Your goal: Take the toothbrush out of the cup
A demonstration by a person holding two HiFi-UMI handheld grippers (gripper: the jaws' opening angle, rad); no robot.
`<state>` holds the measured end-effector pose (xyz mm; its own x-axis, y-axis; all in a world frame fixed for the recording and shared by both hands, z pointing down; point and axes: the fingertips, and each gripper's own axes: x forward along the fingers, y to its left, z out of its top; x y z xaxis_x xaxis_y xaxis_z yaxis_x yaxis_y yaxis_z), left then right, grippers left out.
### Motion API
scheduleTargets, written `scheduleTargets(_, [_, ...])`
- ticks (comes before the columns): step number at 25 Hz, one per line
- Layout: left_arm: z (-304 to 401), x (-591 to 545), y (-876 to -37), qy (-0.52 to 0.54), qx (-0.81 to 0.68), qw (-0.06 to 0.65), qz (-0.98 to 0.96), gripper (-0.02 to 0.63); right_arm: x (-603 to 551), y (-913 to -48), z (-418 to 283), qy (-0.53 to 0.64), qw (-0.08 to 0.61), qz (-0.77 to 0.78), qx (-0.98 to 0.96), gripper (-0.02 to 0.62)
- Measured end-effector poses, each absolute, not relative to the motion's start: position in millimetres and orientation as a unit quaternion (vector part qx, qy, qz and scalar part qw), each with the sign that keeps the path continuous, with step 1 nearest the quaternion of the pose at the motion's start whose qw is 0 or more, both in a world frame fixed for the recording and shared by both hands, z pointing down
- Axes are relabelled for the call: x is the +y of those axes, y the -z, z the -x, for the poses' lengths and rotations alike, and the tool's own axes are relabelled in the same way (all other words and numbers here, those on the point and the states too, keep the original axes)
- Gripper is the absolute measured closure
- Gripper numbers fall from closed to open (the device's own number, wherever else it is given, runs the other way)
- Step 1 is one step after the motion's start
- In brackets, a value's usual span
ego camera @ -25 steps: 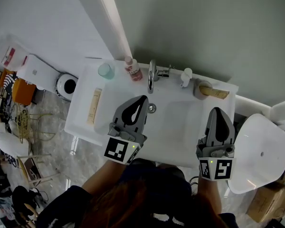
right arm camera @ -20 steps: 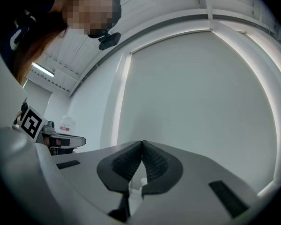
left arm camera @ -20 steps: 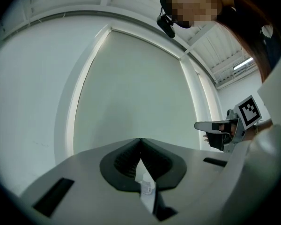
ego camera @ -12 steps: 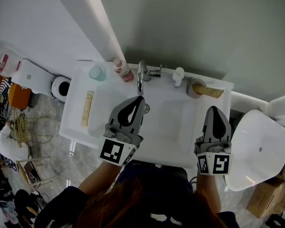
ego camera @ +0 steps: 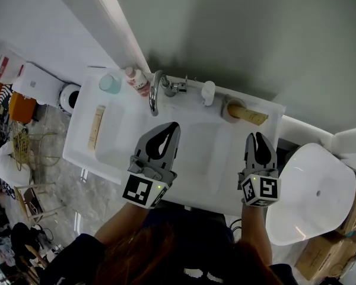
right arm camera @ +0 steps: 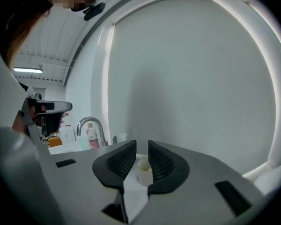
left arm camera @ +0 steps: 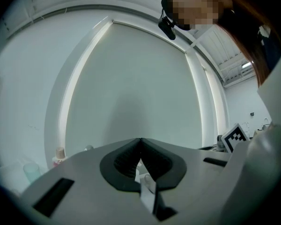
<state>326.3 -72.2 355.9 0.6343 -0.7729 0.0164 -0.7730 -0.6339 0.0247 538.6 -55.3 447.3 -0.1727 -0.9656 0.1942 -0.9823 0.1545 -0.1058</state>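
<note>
A beige cup stands at the back right of the white sink, and a wooden toothbrush pokes out of it toward the right. My right gripper hovers just in front of the cup. Its jaws have just been opening and stand slightly parted with nothing between the pads. In the right gripper view the cup shows beyond the gap of the right gripper. My left gripper is shut and empty over the basin; in its own view the left gripper has its tips touching.
A faucet rises at the back middle, with a white dispenser to its right and a pink bottle and a teal cup to its left. A flat tube lies on the left ledge. A white toilet lid is at right.
The right gripper has come down and forward toward the cup, and its jaws have parted from shut. The left gripper has shifted a little over the basin and stays shut.
</note>
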Motion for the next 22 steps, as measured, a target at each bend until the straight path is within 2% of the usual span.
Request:
scheduleTargets(4, [-337.5, -78.6, -365.4, -0.012, -0.433, 0.019, -0.901, 0.591, -77.1, -489.2, -556.1, -0.152, 0.068, -0.644, -0.747, 0.425])
scheduleTargets(7, [-342.3, -80.9, -368.5, -0.018, -0.437, 0.019, -0.899, 0.591, -92.6, -509.0, -564.5, -0.184, 0.052, -0.642, -0.742, 0.388])
scheduleTargets(13, [-339.1, -84.6, -374.8, -0.033, -0.451, 0.017, -0.892, 0.591, -117.8, -533.3, -571.9, -0.219, 0.02, -0.639, -0.737, 0.354])
scheduleTargets(17, [-335.2, -84.4, -378.9, -0.039, -0.457, 0.019, -0.889, 0.591, -130.6, -534.0, -578.8, -0.215, 0.007, -0.648, -0.731, 0.359])
scheduleTargets(22, [-333.5, -83.9, -383.1, -0.046, -0.458, 0.02, -0.888, 0.591, -139.9, -529.5, -582.8, -0.195, 0.006, -0.656, -0.729, 0.429])
